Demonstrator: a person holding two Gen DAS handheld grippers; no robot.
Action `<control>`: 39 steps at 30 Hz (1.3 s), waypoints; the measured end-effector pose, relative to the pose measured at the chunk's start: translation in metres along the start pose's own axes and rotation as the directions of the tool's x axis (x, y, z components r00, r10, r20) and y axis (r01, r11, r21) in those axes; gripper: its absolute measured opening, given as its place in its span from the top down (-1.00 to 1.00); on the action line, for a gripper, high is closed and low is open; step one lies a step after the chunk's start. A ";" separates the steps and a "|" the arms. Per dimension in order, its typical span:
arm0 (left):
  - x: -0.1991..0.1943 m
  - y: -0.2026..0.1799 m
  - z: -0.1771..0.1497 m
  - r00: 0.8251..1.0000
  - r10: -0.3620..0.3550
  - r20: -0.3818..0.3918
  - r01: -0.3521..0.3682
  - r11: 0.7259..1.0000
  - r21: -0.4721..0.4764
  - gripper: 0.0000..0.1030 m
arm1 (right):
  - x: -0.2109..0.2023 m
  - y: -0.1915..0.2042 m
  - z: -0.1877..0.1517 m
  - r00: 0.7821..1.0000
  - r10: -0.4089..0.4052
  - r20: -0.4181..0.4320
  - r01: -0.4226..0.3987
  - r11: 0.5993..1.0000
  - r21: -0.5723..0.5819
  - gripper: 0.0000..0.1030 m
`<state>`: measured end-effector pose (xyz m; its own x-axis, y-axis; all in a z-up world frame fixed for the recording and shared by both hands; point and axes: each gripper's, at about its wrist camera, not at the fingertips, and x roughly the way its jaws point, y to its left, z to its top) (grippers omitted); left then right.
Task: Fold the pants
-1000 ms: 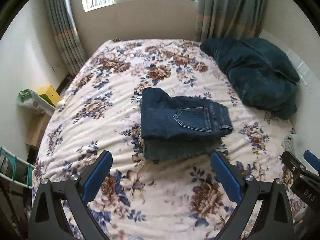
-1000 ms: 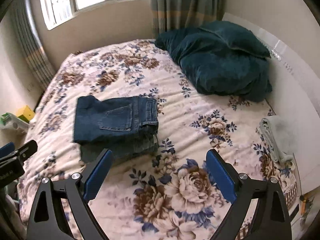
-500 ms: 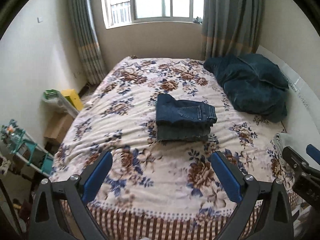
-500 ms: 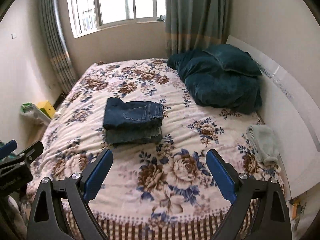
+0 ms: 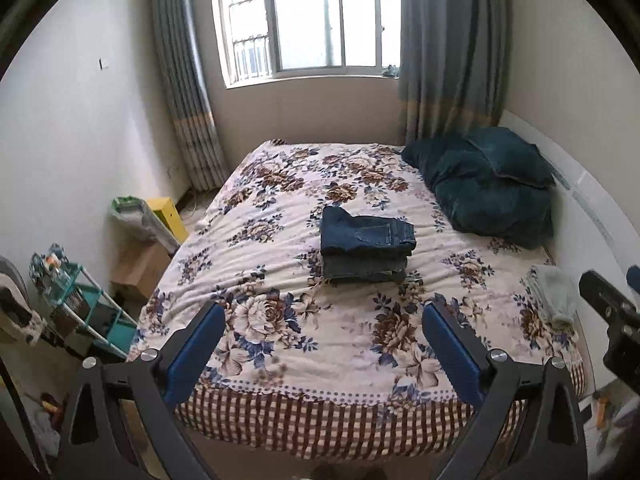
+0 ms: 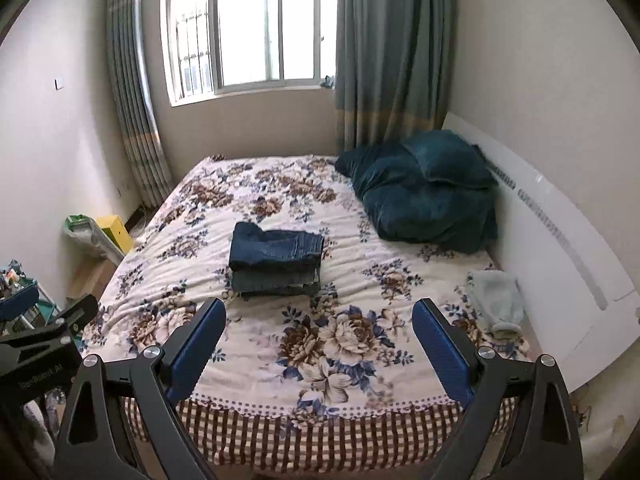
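At the centre of the frame, the folded pants (image 5: 366, 246) lie on the floral bed (image 5: 280, 320). The left gripper (image 5: 320, 344) and right gripper (image 6: 318, 340) hang released, jaws spread, at the bottom edge, well apart from them.

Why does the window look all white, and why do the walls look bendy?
In both wrist views the window is washed out by daylight, hiding the outside; the fisheye lenses bow the walls and curtains. The folded jeans stay sharp.
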<state>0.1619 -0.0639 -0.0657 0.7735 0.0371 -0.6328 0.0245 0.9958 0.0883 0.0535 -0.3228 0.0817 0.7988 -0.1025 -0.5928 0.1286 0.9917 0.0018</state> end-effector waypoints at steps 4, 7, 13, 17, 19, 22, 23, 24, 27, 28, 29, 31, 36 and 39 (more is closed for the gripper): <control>-0.020 0.005 -0.004 1.000 -0.005 0.010 0.005 1.000 0.010 -0.96 | -0.037 0.003 -0.002 1.000 0.008 0.011 -0.008 1.000 0.003 -0.87; -0.031 0.008 -0.008 1.000 -0.020 0.013 0.020 1.000 0.005 -0.96 | -0.054 0.006 -0.004 1.000 0.015 0.013 -0.015 1.000 -0.004 -0.87; -0.044 0.013 -0.011 0.999 -0.043 0.026 0.044 0.999 -0.015 -0.96 | -0.079 0.012 -0.004 0.999 0.027 0.018 -0.026 1.000 -0.009 -0.87; -0.046 0.013 -0.014 0.999 -0.040 0.025 0.041 0.999 -0.020 -0.96 | -0.084 0.014 -0.004 0.999 0.032 0.016 -0.032 0.999 -0.006 -0.87; -0.044 0.013 -0.013 0.999 -0.034 0.022 0.035 0.999 -0.020 -0.96 | -0.085 0.015 -0.002 0.999 0.032 0.015 -0.032 0.999 -0.008 -0.87; -0.036 0.014 -0.010 0.999 -0.028 0.020 0.029 0.999 -0.028 -0.96 | -0.081 0.017 0.003 0.999 0.025 0.022 -0.025 1.000 -0.014 -0.87; -0.033 0.014 -0.008 0.999 -0.032 0.018 0.032 0.999 -0.028 -0.96 | -0.076 0.017 0.005 1.000 0.023 0.022 -0.022 1.000 -0.016 -0.90; -0.029 0.013 -0.006 0.999 -0.031 0.020 0.031 0.999 -0.028 -0.96 | -0.073 0.017 0.006 1.000 0.021 0.022 -0.021 1.000 -0.014 -0.93; -0.017 0.013 0.001 0.999 -0.028 0.027 0.029 0.999 -0.034 -0.99 | -0.053 0.017 0.012 1.000 0.016 0.013 -0.016 1.000 -0.015 -0.93; -0.012 0.012 0.003 0.999 -0.016 0.029 0.017 0.999 -0.032 -0.99 | -0.046 0.018 0.015 1.000 0.012 0.013 -0.012 1.000 -0.013 -0.93; -0.008 0.012 0.006 0.999 -0.009 0.032 0.010 0.999 -0.031 -0.99 | -0.040 0.019 0.018 1.000 0.009 0.013 -0.009 1.000 -0.014 -0.93; 0.002 0.012 0.010 0.999 0.014 0.037 -0.013 0.999 -0.032 -0.99 | -0.027 0.020 0.022 1.000 0.000 0.011 0.000 1.000 -0.014 -0.93; 0.031 0.011 0.017 0.999 0.039 0.018 -0.038 0.999 -0.034 -0.99 | 0.012 0.017 0.034 1.000 -0.013 -0.003 0.013 1.000 0.005 -0.93; 0.046 0.009 0.021 0.999 0.048 0.009 -0.048 0.998 -0.030 -0.99 | 0.034 0.013 0.039 0.999 -0.031 -0.014 0.031 0.999 0.025 -0.94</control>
<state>0.2108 -0.0547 -0.0780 0.7792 0.0841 -0.6211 -0.0317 0.9950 0.0950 0.1050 -0.3159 0.0928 0.7863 -0.1317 -0.6037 0.1680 0.9858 0.0038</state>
